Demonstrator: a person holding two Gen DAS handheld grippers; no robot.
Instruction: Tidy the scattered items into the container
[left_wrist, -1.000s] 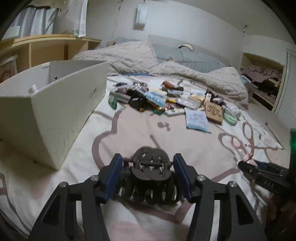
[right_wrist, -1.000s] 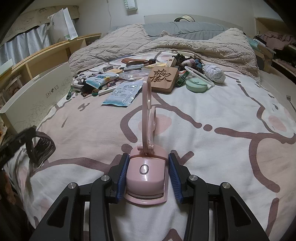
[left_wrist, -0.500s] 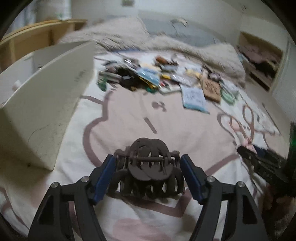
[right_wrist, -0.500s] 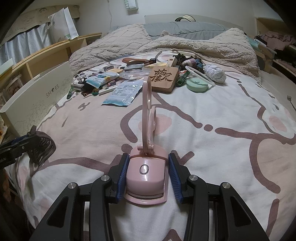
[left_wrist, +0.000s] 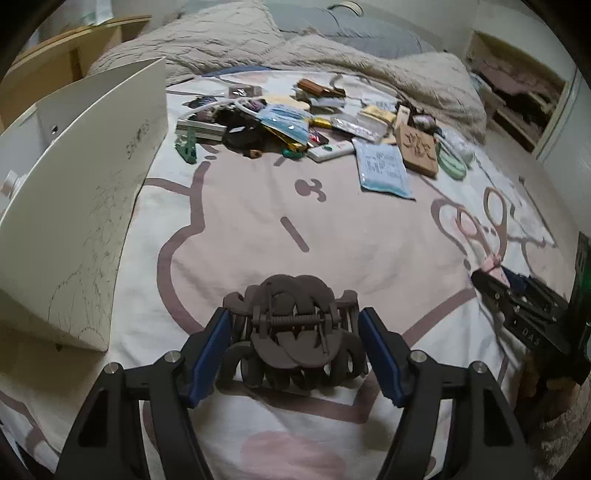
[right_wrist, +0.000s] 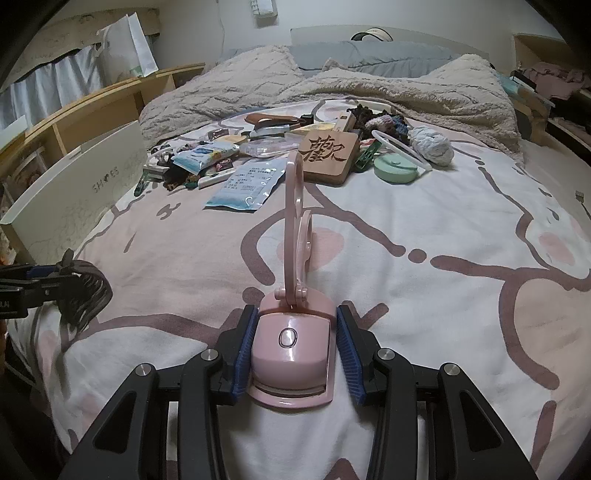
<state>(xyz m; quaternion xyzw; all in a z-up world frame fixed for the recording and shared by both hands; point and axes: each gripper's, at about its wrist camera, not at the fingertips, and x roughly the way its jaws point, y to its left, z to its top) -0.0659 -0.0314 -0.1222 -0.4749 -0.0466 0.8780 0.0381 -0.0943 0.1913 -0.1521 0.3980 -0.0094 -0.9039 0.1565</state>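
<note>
Hair claw clip (left_wrist: 295, 328), dark grey, sat between the blue pads of the left gripper (left_wrist: 295, 343), low over the bedspread (left_wrist: 332, 221). Jaws partly apart, spanning the clip; slim gaps at both pads, so real clamping cannot be told. Spring hinge up, teeth down toward the sheet, probably so the pads meet the clip's flat ends.

White shoe box (left_wrist: 85, 206) taken as landmark and as the container: open-topped, on the bedspread. Clip just right of its near corner, apart from the wall. A short carry up and over the rim judged enough.

Pink folding device (right_wrist: 291, 350) clamped by the right gripper (right_wrist: 293, 354), pads pressed on both sides of its base, ringed arm (right_wrist: 295, 218) standing upright. Well right of the box. Held by the base likely to keep the hinged arm clear of the fingers.

Main scatter (right_wrist: 266, 155) beyond the box's far end: packets, wooden plaque (right_wrist: 328, 157), green round case (right_wrist: 395, 168), yarn ball (right_wrist: 432, 146). None of it gathered yet; task judged early.
</note>
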